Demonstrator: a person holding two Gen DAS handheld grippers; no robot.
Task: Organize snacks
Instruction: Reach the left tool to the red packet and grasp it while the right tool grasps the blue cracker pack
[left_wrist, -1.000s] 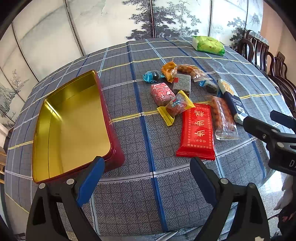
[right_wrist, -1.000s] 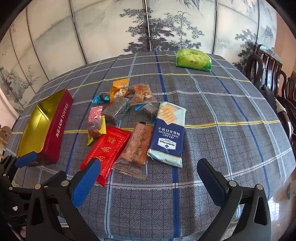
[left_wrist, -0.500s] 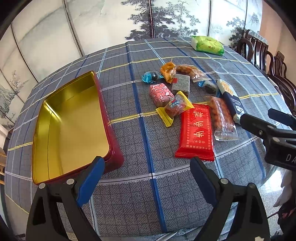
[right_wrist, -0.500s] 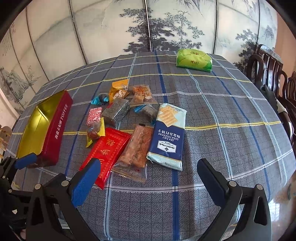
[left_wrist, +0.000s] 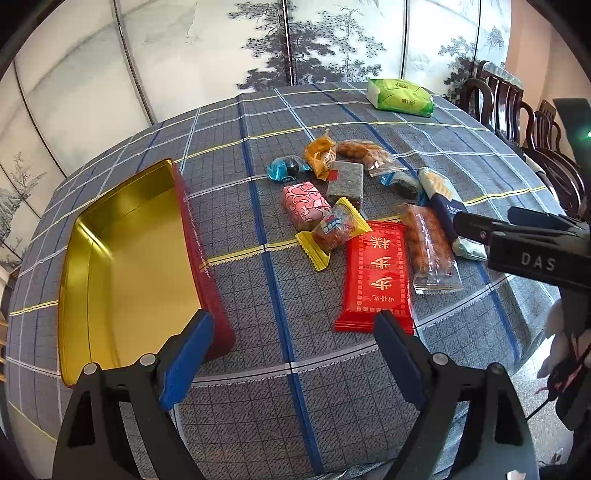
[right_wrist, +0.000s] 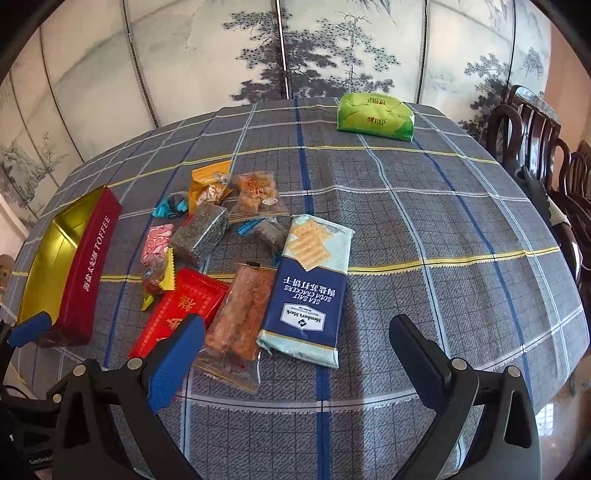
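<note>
Right wrist view: right gripper (right_wrist: 297, 334) closing, angled down over cracker pack (right_wrist: 310, 291).

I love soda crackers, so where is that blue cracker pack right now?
In the right wrist view the blue cracker pack lies flat on the checked tablecloth, at the right edge of the snack pile, beside the clear orange snack bag.

Snacks loose on tablecloth; tin open and empty.

Red toffee tin (left_wrist: 125, 266) with gold interior lies at 9 o'clock, apart from the cluster. Snack cluster sits centre: red packet (left_wrist: 376, 273) flat at 6 o'clock of the group, clear fried-snack pack (right_wrist: 240, 321) just beside it, blue cracker pack (right_wrist: 310, 288) at 3 o'clock overlapping that pack's edge. Pink, yellow, orange, dark and blue small wrappers crowd 10 to 12 o'clock. Green pack (right_wrist: 375, 116) lies well apart, 12 o'clock.
</note>
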